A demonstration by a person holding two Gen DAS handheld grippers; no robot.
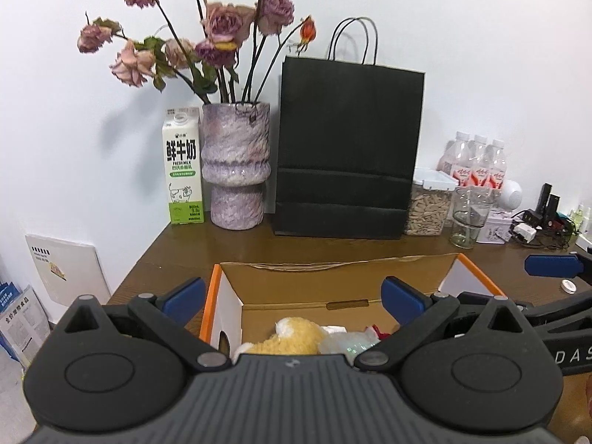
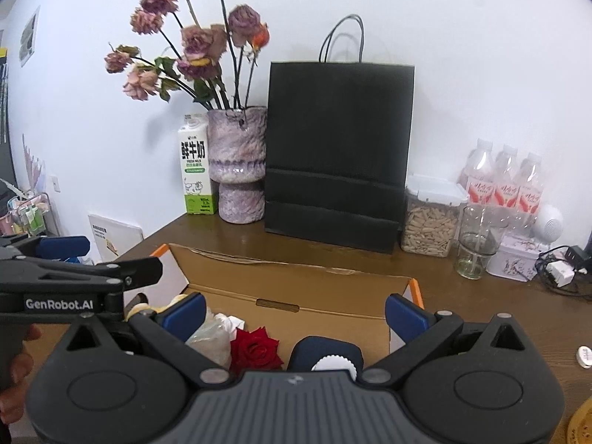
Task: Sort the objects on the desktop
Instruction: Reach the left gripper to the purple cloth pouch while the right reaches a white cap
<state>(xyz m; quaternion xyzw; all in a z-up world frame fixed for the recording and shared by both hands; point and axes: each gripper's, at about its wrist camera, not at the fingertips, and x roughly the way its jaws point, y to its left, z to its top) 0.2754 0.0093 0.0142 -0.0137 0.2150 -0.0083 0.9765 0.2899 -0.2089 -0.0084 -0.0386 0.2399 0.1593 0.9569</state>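
Each tool has a ribbed grey body flanked by two rounded black housings with circular recesses. Black link arms, pinned with silver rivets, carry blue finger pads. The left tool (image 1: 294,298) and right tool (image 2: 294,312) match. White "GenRobot.AI" lettering marks the left tool's side in the right view.

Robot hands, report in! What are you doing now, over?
Left gripper open, empty, above cardboard box. Right gripper open, empty, also over it. Red rose and yellow plush toy inside the box. Nothing blocking.
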